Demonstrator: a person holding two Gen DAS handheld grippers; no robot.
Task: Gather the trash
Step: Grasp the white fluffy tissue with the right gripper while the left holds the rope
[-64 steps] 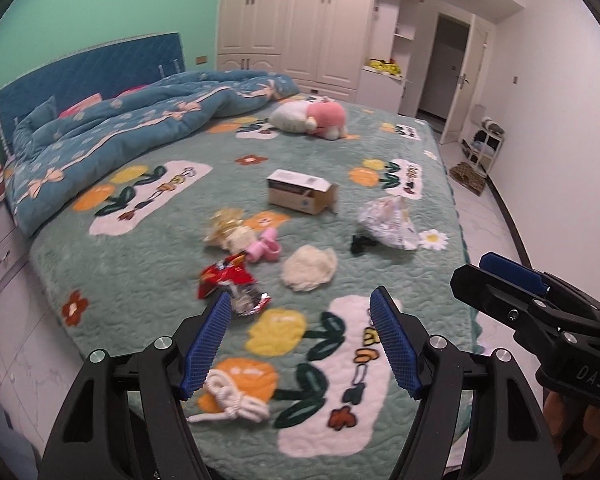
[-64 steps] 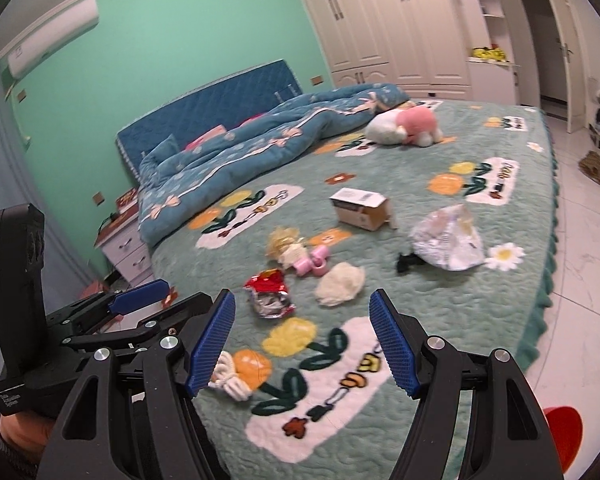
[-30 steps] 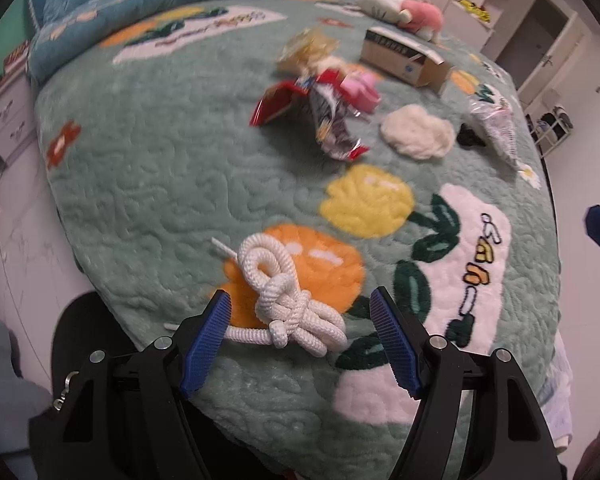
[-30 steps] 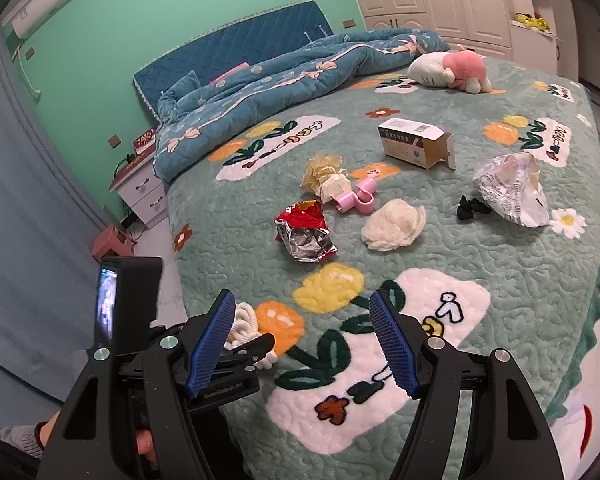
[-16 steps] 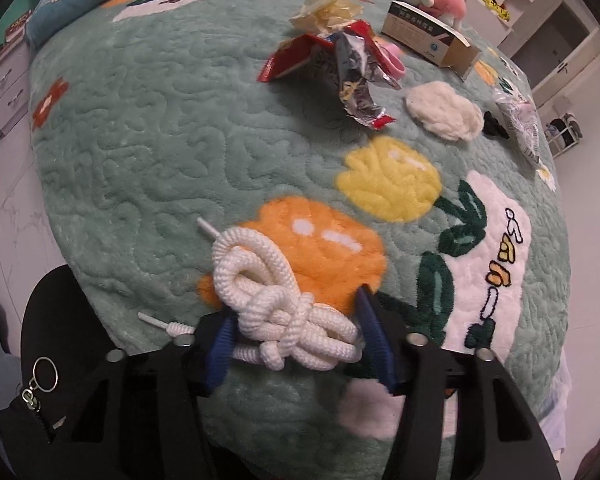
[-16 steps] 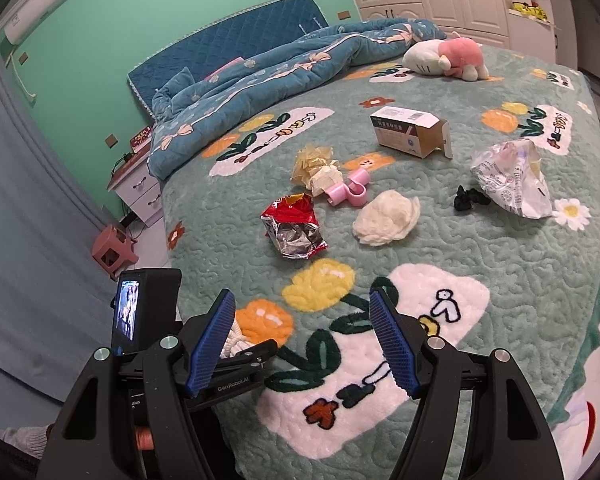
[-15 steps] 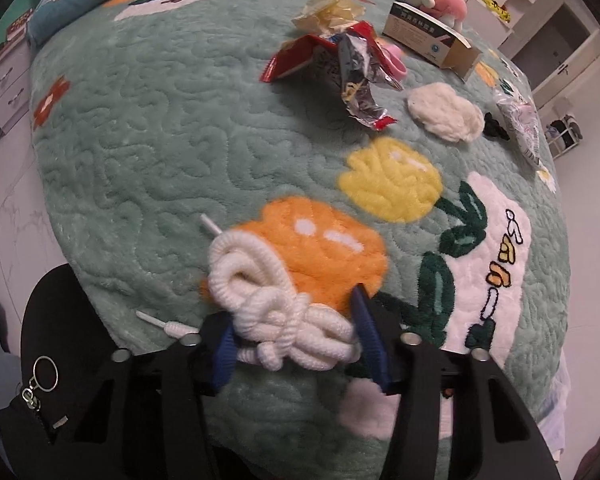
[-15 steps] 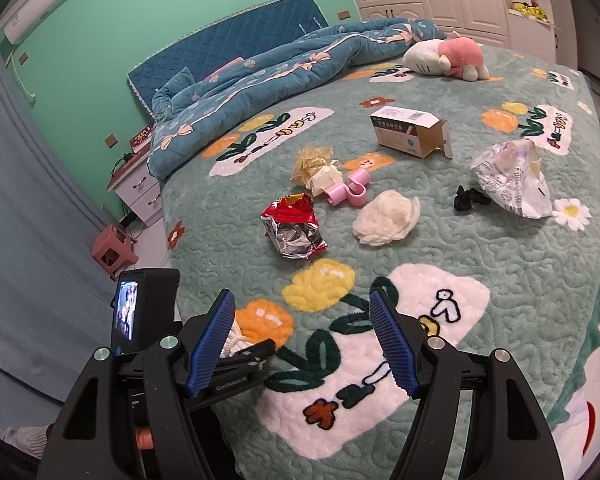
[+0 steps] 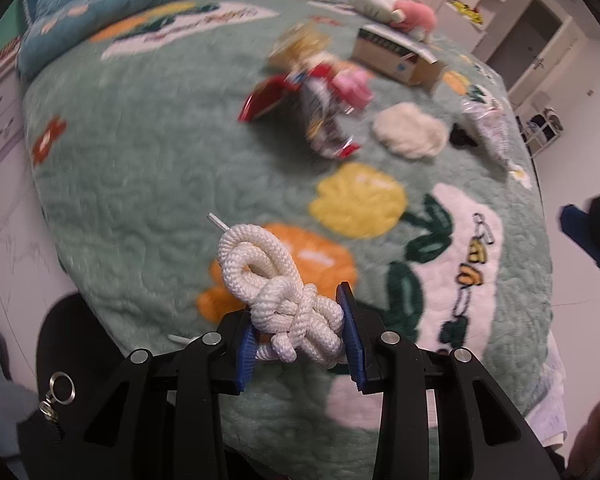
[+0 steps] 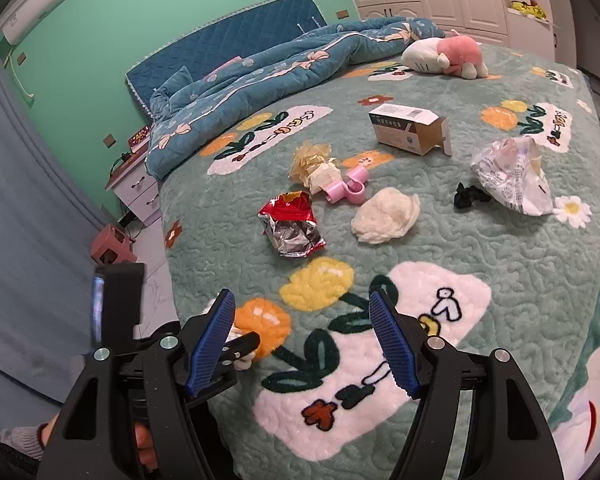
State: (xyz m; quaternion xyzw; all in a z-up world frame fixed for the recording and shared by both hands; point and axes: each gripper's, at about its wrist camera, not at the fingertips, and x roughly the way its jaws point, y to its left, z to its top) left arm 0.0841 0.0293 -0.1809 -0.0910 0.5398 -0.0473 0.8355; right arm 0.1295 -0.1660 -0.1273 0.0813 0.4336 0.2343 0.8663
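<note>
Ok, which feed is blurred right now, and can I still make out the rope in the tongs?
Left wrist view: the far trash, like the red snack wrapper, is smeared by motion blur, but the white rope between the closing left tongs is sharp. Right wrist view: crisp throughout, with fisheye bending at the edges; the rope is mostly hidden there.

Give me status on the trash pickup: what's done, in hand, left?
Done: nothing visibly collected yet. In hand: left gripper is closing on the knotted white rope, pads pressing it. Right gripper is open and empty. Left on the bed: red foil wrapper, yellow crumpled wrapper, pink clip, white wad, black scrap, crinkled plastic bag, cardboard box.
</note>
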